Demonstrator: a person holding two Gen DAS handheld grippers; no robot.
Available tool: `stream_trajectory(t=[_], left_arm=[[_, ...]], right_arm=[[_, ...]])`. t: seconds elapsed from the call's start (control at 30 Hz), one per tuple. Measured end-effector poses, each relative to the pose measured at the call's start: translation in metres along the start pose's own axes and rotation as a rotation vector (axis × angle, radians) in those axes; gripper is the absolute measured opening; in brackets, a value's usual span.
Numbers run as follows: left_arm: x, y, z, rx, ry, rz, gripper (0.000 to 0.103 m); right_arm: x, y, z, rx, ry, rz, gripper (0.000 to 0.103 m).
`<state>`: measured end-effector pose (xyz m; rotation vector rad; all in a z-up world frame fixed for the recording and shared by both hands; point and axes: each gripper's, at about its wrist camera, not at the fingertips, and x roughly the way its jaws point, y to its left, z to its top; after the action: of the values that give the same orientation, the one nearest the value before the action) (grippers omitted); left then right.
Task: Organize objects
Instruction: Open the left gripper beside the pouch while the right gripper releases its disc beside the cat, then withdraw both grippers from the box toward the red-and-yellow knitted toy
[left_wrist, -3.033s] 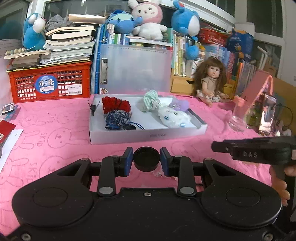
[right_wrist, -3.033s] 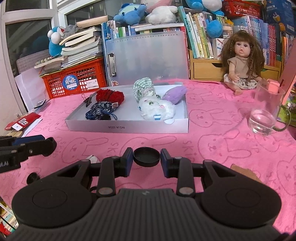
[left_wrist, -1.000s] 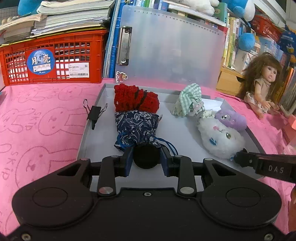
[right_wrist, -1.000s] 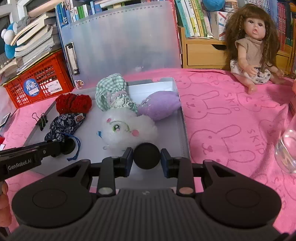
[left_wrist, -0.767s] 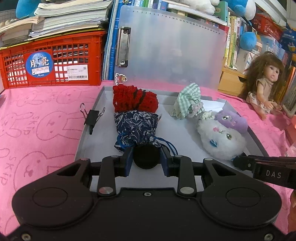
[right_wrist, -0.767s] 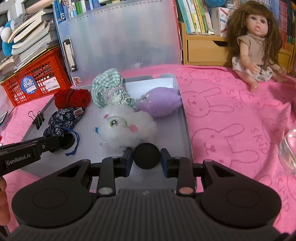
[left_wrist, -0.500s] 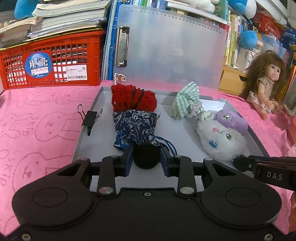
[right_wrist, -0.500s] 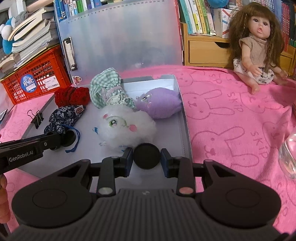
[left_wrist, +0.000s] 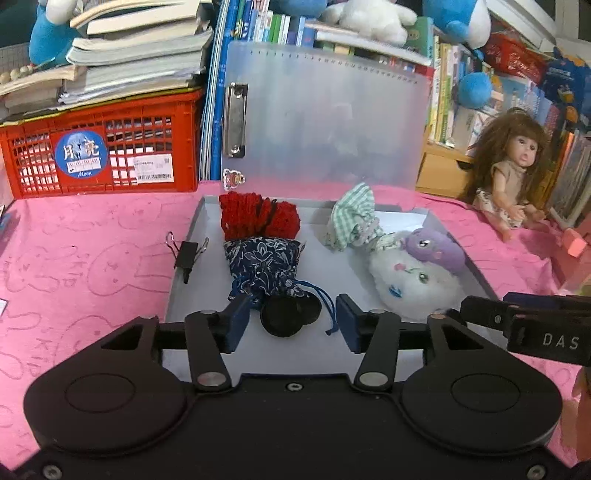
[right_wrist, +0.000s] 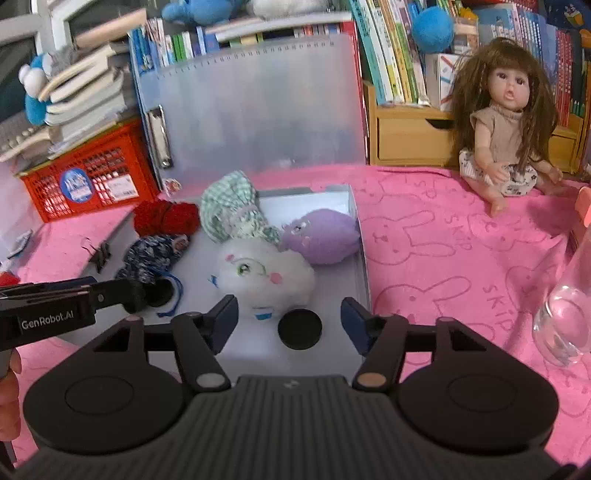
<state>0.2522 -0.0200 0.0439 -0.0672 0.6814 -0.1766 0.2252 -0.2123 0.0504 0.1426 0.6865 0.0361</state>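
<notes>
At left of centre, my left hand-held gripper (left_wrist: 291, 323) stood open around a black disc (left_wrist: 290, 314) in the grey tray (left_wrist: 184, 273), just below the blue pouch (left_wrist: 262, 266) and red pouch (left_wrist: 258, 216). Lower centre, my right hand-held gripper (right_wrist: 290, 317) gaped around another disc (right_wrist: 300, 328) beneath the white plush (right_wrist: 264, 273).
</notes>
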Motion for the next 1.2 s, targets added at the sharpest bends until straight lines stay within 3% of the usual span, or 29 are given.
stream_trajectory(t=[0.37,0.8,1.2], left_arm=[[-0.059,0.008,-0.013,0.020,-0.039,-0.064,0.068],[-0.111,0.011,-0.053,0.071,-0.059,-0.117,0.073],[-0.142,0.015,-0.092,0.123,-0.065,-0.106,0.075]], right_arm=[[-0.047,0.006,-0.013,-0.041,-0.055,0.084,0.088],[-0.095,0.022,-0.046,-0.143,-0.107,0.116,0.093],[-0.112,0.031,-0.081,-0.183,-0.089,0.144,0.096]])
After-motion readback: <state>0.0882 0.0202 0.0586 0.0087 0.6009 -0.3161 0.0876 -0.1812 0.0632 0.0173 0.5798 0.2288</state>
